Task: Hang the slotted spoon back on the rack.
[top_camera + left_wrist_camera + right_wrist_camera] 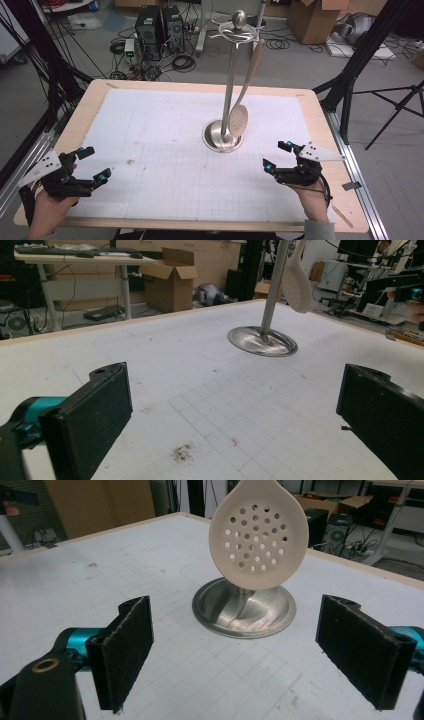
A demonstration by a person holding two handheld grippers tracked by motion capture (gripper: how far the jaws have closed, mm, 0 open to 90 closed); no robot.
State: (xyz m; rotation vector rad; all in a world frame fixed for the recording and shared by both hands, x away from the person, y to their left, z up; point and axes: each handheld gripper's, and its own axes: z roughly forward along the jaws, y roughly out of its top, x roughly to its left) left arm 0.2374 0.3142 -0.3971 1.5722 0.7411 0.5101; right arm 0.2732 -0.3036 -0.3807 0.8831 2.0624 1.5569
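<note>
Left gripper (pixel 92 164), right gripper (pixel 277 156): jaws apart, apparently empty

We cannot read any words, numbers or signs here, not on the boxes and not on the white surface (pixel 165 150).

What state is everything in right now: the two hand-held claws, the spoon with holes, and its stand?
Left gripper: open, holding nothing, low over the mat.
Right gripper: open, holding nothing.
Slotted spoon: hanging from the stand, untouched.
Metal stand: upright on the mat.
</note>
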